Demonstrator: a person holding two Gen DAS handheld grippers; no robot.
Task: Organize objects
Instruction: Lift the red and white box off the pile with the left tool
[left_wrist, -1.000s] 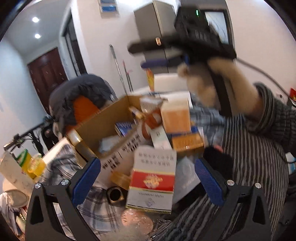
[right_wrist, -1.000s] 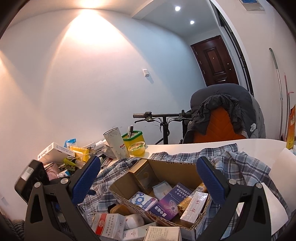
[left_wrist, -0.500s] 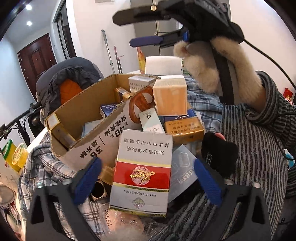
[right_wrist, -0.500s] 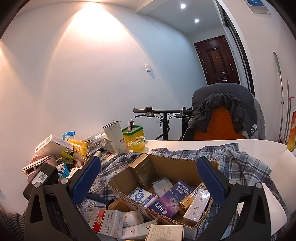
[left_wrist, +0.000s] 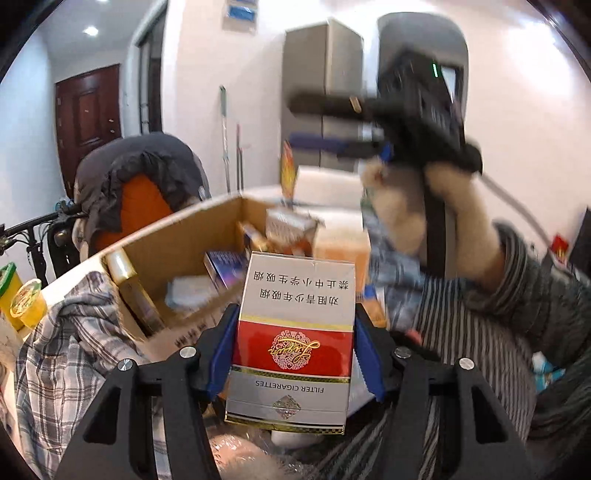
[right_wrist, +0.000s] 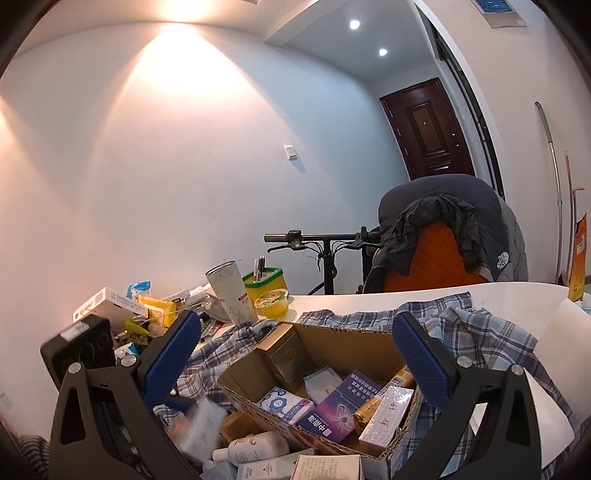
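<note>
Left gripper (left_wrist: 295, 350) jaws, spread wide a second ago, closing onto cigarette carton (left_wrist: 295, 332); blue pads touching both carton sides, carton tilting just ahead of cardboard box (left_wrist: 177, 236). Right gripper (right_wrist: 295, 354) staying put, pointing slightly down, jaws spread wide, nothing between, hovering over box (right_wrist: 343, 343). Right hand (left_wrist: 436, 210) gripping handle, raised beyond left tool.

Left gripper (left_wrist: 293, 347) closing around red-and-white cigarette carton (left_wrist: 293, 339).
</note>
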